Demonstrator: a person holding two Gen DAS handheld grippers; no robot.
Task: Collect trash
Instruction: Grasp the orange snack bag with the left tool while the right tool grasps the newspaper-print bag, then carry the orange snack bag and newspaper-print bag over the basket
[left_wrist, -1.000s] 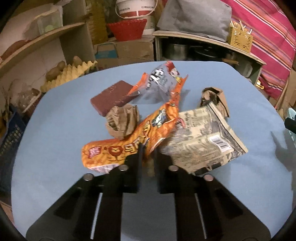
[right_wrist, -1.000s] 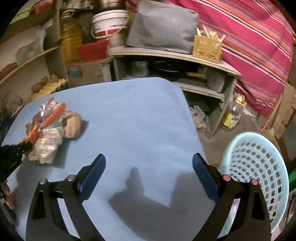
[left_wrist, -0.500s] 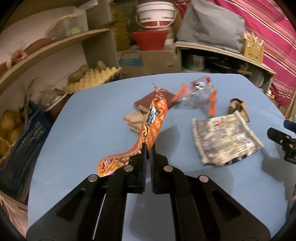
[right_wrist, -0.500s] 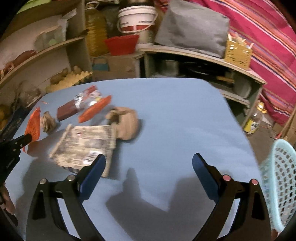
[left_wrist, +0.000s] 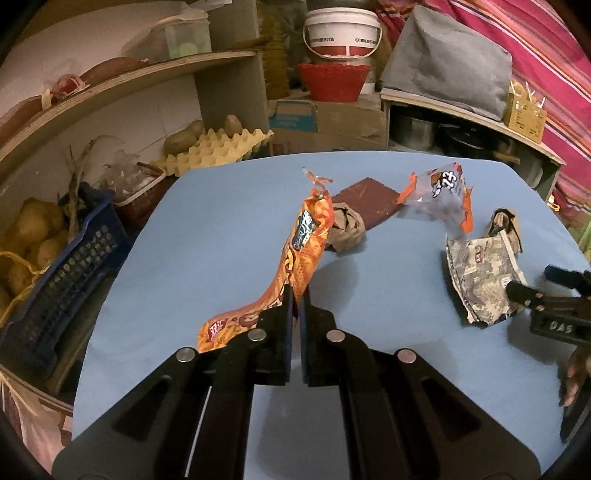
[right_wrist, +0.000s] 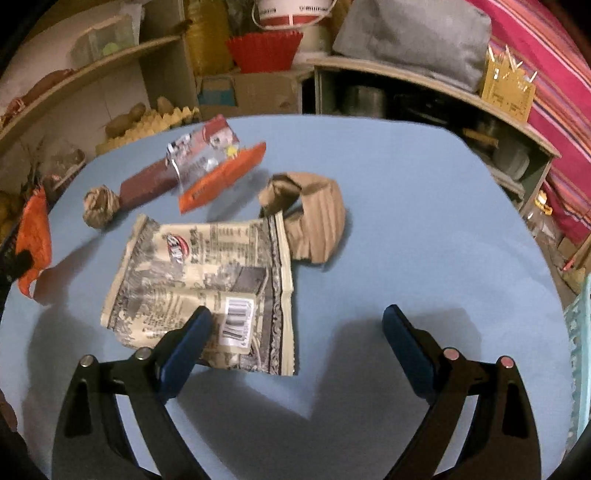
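Note:
My left gripper (left_wrist: 296, 295) is shut on an orange snack bag (left_wrist: 301, 254) and holds it lifted above the blue table (left_wrist: 221, 229); the bag also shows at the left of the right wrist view (right_wrist: 33, 240). My right gripper (right_wrist: 295, 325) is open, its left finger over the near edge of a beige printed bag (right_wrist: 207, 284). That bag also shows in the left wrist view (left_wrist: 480, 280). A crumpled brown paper bag (right_wrist: 314, 218), a clear-and-orange wrapper (right_wrist: 218, 166), a brown paper ball (right_wrist: 99, 206) and a dark red packet (right_wrist: 147, 184) lie behind it.
A light blue laundry basket (right_wrist: 580, 332) stands off the table's right edge. Shelves with an egg tray (left_wrist: 218, 147), a blue crate (left_wrist: 62, 266) of potatoes, a red bowl (left_wrist: 332, 81) and a white bucket (left_wrist: 341, 33) surround the table's far and left sides.
My left gripper has lifted the orange bag off the pile and drawn back to the left. My right gripper has swung left from the basket side and come up to the beige bag.

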